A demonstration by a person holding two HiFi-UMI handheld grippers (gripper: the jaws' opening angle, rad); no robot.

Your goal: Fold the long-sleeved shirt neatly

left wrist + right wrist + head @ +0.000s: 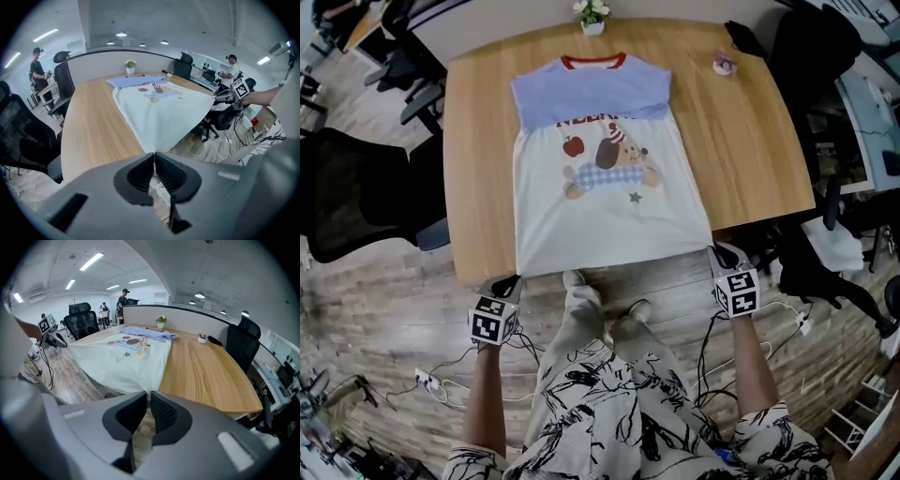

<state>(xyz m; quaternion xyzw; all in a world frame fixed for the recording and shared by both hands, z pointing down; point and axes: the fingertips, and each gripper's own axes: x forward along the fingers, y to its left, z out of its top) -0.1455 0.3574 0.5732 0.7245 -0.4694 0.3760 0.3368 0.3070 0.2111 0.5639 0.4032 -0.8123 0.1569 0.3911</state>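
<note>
The left gripper [508, 281] and right gripper [719, 251] are each pinching a bottom corner of the shirt [600, 187], which is lying straight ahead across the table [478, 141], collar farthest away.

Cloth shirt [609, 220] (matt), smooth wooden table [750, 141]

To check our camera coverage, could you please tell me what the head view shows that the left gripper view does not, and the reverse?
Only the head view shows the person's patterned trousers and the marker cube on the left tool. Only the left gripper view shows that tool's jaws shut on the hem corner of the shirt, plus ceiling lights and a standing person in the background. Both show the shirt spread on the wooden table, the potted plant and the right tool gripping the other hem corner.
</note>
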